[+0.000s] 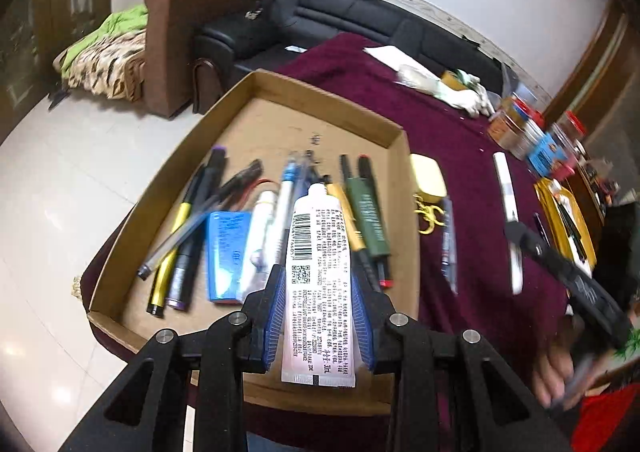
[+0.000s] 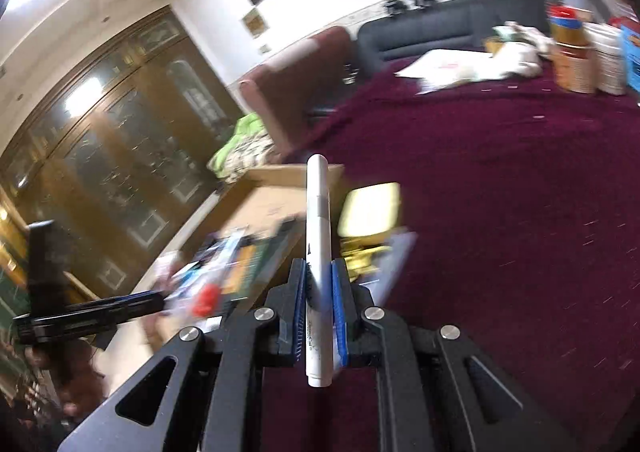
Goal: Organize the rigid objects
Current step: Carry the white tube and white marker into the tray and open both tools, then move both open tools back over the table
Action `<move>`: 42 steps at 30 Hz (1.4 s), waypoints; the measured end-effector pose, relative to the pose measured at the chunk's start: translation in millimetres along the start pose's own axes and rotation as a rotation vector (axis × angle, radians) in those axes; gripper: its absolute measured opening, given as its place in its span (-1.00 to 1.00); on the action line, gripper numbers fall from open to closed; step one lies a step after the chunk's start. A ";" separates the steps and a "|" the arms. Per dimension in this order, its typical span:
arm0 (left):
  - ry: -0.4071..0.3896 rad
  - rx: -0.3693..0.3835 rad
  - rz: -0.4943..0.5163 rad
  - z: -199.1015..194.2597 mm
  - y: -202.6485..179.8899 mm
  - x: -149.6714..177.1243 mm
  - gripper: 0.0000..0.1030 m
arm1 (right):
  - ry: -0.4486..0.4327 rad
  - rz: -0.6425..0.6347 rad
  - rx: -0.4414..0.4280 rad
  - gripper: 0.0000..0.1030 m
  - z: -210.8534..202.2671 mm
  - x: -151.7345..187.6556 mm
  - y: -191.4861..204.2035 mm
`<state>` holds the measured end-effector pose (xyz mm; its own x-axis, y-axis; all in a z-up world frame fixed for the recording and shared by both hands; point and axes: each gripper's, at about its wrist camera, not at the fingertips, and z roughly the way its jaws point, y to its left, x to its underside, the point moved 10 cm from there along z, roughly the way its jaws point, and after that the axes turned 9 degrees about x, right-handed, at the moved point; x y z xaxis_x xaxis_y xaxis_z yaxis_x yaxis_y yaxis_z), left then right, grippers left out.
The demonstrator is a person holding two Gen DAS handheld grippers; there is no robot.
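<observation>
My left gripper (image 1: 318,284) is shut on a white tube (image 1: 318,272) with a barcode, held above the shallow cardboard tray (image 1: 280,119). The tray holds several pens, markers and a blue box (image 1: 226,252). My right gripper (image 2: 318,280) is shut on a white marker pen (image 2: 318,248), held in the air over the maroon tablecloth near the tray's right edge (image 2: 288,173). That pen and gripper also show, blurred, in the left wrist view (image 1: 508,207).
A yellow case (image 1: 428,175) with a yellow keyring (image 1: 428,213) and a pen (image 1: 448,240) lie on the maroon cloth (image 1: 460,139) right of the tray. Jars (image 1: 524,127), papers (image 1: 388,53) and a yellow tray (image 1: 560,211) stand at the far right. Sofas behind.
</observation>
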<state>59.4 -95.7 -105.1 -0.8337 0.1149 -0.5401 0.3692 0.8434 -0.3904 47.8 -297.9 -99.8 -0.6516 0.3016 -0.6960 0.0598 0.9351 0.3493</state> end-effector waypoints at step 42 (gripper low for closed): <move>-0.182 -0.233 0.220 -17.8 -21.9 24.4 0.91 | 0.147 0.008 0.383 0.67 -12.6 103.1 -29.8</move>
<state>23.7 -101.9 -96.4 -0.6502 0.2296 -0.7242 0.4109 0.9081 -0.0810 -30.7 -297.0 -174.1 -0.7496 0.3057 -0.5871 0.3249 0.9427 0.0761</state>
